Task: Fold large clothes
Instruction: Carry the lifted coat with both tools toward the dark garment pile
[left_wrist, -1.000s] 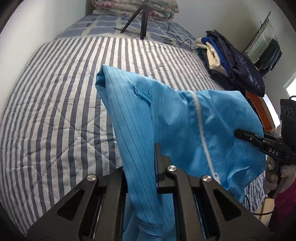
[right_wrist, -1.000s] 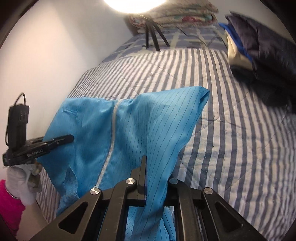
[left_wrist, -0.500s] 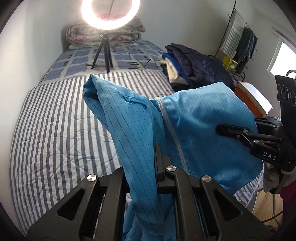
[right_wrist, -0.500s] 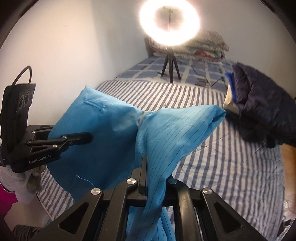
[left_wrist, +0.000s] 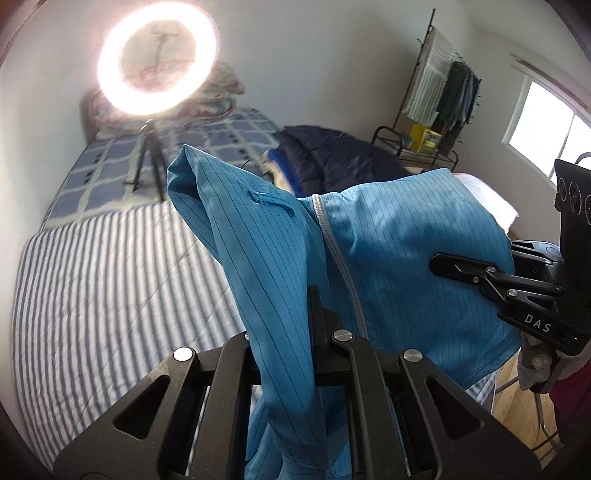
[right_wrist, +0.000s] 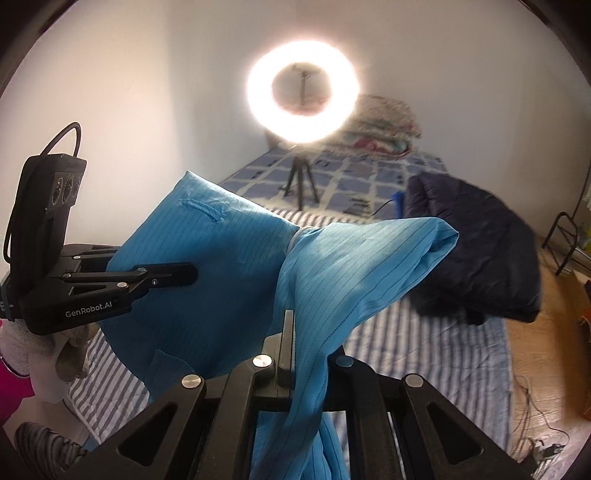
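Blue pinstriped garment (left_wrist: 388, 258), with a pale zipper running down its front, fills the middle of both wrist views, held up in the air above the striped bed quilt (left_wrist: 96, 295).

From the left wrist view we see, at far left, the quilt, then the ring light (left_wrist: 157, 61) on its tripod at upper left, and at upper right a clothes rack (left_wrist: 443, 92) and a window (left_wrist: 554, 125) that the other view leaves out. At lower centre our left gripper (left_wrist: 312, 295) is clamped tight on a fold of the garment. At right our right gripper (left_wrist: 439, 263) is seen from the side, pinching the cloth's far edge.

From the right wrist view, the left gripper (right_wrist: 192, 275) enters at left, closed on the fabric, above a gloved hand (right_wrist: 70, 350). Our right gripper (right_wrist: 290, 321) at lower centre grips a twisted fold. Only here do we see the whole dark navy jacket (right_wrist: 476, 258) at right and the wooden floor (right_wrist: 539, 354).
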